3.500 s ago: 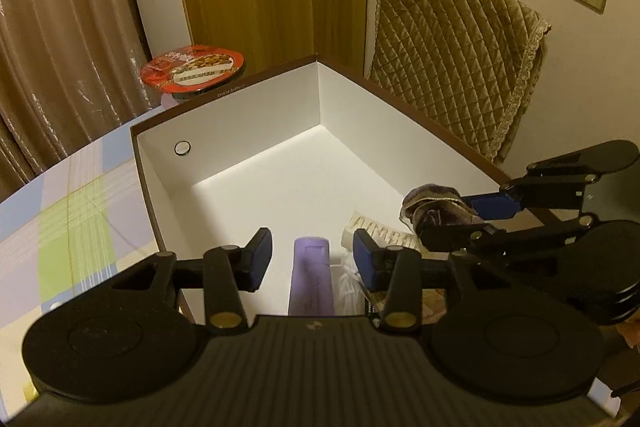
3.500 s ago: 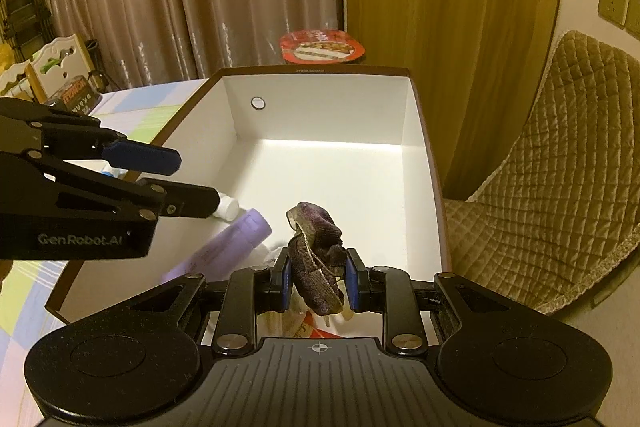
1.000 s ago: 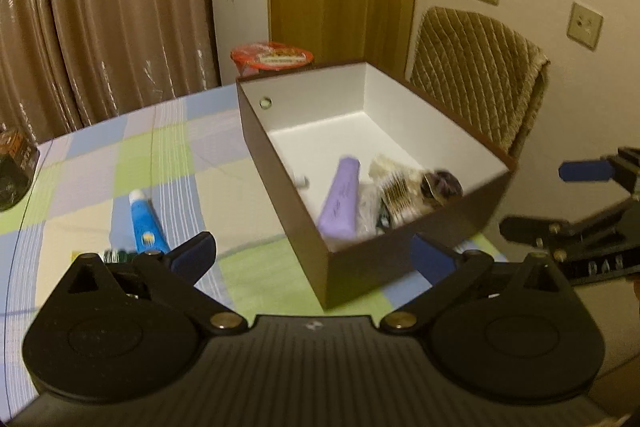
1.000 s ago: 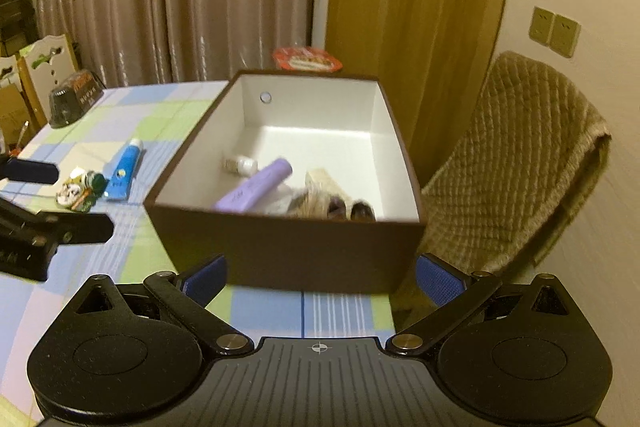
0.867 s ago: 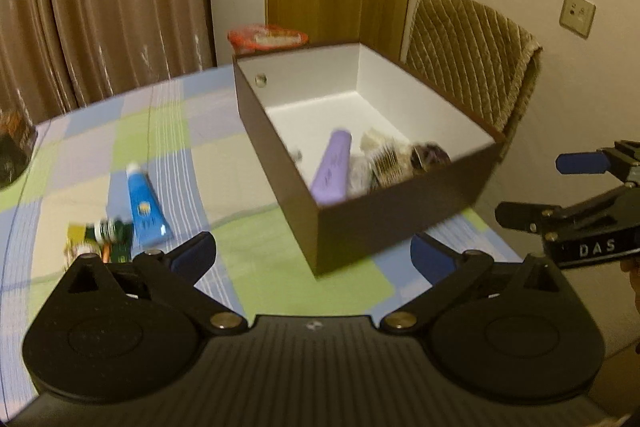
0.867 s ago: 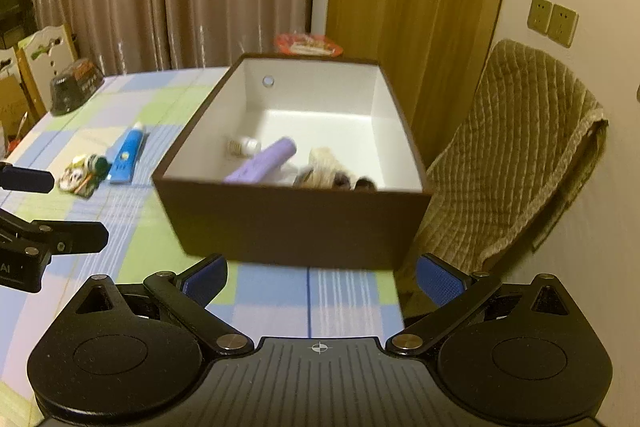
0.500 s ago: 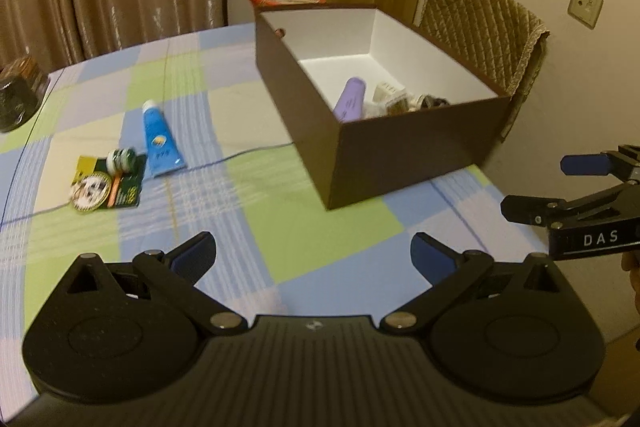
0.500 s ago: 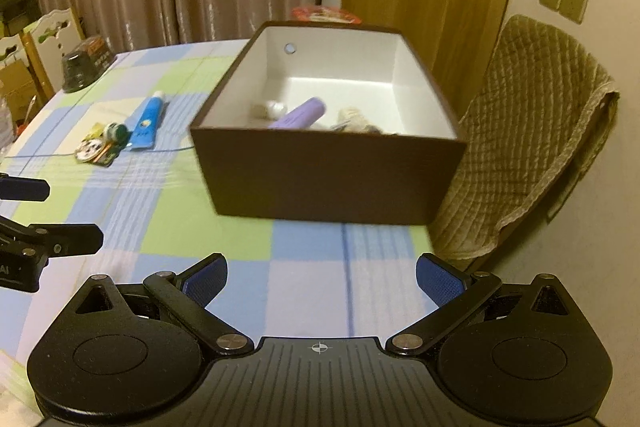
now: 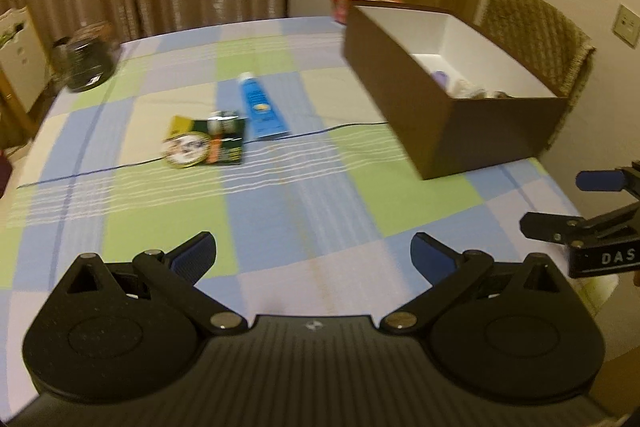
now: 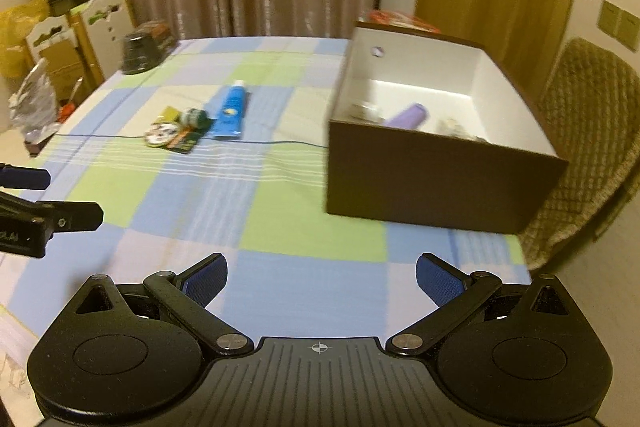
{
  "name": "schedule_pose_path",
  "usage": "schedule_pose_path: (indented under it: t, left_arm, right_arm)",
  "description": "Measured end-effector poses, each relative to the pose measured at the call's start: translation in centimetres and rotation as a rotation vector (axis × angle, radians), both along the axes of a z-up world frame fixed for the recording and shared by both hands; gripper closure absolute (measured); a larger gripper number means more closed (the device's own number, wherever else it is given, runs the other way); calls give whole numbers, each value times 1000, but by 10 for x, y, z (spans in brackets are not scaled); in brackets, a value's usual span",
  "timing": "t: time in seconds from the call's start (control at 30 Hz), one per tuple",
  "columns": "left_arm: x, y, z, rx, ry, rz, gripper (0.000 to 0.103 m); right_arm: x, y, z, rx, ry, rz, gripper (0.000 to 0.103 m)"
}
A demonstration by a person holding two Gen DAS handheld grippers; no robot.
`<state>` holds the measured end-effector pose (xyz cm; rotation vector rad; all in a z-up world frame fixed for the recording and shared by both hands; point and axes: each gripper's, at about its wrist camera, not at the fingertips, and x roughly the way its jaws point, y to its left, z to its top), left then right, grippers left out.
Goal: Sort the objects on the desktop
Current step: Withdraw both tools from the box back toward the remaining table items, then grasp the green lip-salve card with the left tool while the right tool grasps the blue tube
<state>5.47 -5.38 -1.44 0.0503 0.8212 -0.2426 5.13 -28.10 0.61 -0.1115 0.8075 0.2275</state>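
Both grippers drew back from inside the brown box (image 10: 440, 183) to the table's near side, well apart from it. The right gripper (image 10: 320, 283) let go of the dark cloth, which lay in the box, and both sets of jaws spread wide. The blue tube (image 9: 262, 107) came into view.

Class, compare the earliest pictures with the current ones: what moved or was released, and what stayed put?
Both grippers backed out of the brown box toward the near table edge. The right hand-held gripper let go of the dark cloth, and the left hand-held gripper opened wide. The purple bottle stays in the box; the blue tube lies on the tablecloth.
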Motion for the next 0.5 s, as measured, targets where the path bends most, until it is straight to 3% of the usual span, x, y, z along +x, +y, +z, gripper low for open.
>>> schedule_pose_path:
  t: [0.5]
  left_arm:
    - [12, 80, 2, -29, -7, 219, 1]
  right_arm:
    - [45, 61, -2, -13, -20, 221, 0]
